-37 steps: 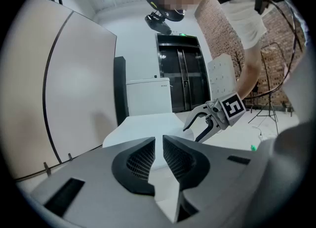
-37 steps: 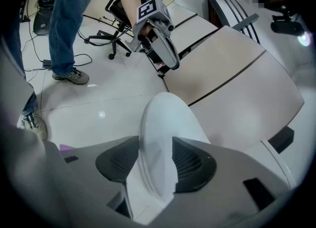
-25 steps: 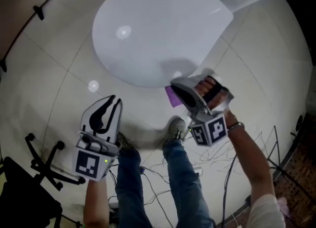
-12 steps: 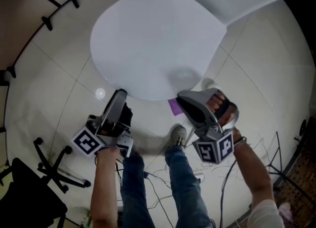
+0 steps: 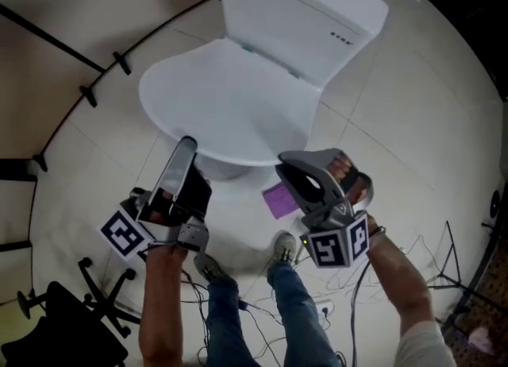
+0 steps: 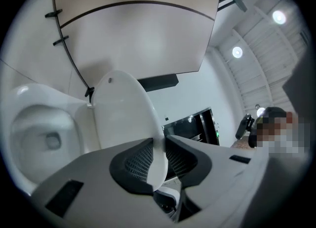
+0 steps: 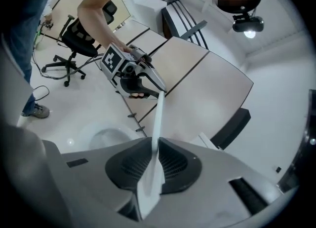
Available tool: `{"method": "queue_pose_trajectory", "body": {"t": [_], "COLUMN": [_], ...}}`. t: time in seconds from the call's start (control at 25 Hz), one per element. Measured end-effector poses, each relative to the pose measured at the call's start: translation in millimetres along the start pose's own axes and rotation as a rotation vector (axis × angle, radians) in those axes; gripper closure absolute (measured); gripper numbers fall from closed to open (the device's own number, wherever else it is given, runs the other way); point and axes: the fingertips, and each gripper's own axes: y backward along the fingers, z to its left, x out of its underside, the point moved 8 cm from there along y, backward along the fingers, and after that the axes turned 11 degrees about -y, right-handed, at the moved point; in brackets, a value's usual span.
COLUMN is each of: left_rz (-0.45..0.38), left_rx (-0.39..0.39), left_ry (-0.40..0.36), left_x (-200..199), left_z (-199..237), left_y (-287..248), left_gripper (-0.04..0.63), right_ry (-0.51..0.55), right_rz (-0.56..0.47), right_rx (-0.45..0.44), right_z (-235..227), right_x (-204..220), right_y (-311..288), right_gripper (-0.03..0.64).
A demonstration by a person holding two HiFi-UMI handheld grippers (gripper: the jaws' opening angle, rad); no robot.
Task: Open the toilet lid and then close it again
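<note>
The white toilet lid is tilted up off the bowl, hinged below the tank. My left gripper is turned on its side at the lid's front left rim. Its jaws have just been closing, and in the left gripper view the lid's thin edge is pinched between the pads, with the open bowl to the left. My right gripper is shut on the front right rim. In the right gripper view the lid edge runs from its pads up to the left gripper.
A purple slip lies on the tiled floor by the toilet's foot. The person's shoes and loose cables are below. A black office chair stands at the lower left. A black pipe runs along the wall.
The left gripper rolled onto its side, came up to the lid's front rim and closed on it. Both grippers rose with the rim, so the lid now stands off the bowl.
</note>
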Motion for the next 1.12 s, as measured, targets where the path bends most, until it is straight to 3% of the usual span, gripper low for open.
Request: {"method": "queue_pose_trajectory", "body": {"t": [0.32,0.56,0.88,1.12], "left_rz": [0.013,0.006,0.053,0.070], "left_rx": [-0.017,0.013,-0.031,-0.099], "left_ry": [0.013,0.025,-0.020,-0.040], "left_x": [-33,-41,-44,-42], "left_z": [-45,-48,-43,-45], "left_y": [-129,-226,-314,-325], "left_gripper": [0.508,0.531,0.578,0.577], "right_ry": [-0.237,-0.422,-0.617,-0.658], "right_rz": [-0.010,0.044,0.156,0.168], "right_rx": [0.080,0.126,0.230,0.223], "right_z": [-115,-194,-255,-264], "right_x": [2,26,53,58], "right_y": [-1,-10,-24,-26], "right_gripper": [0.569,0.575,0.575,0.574]}}
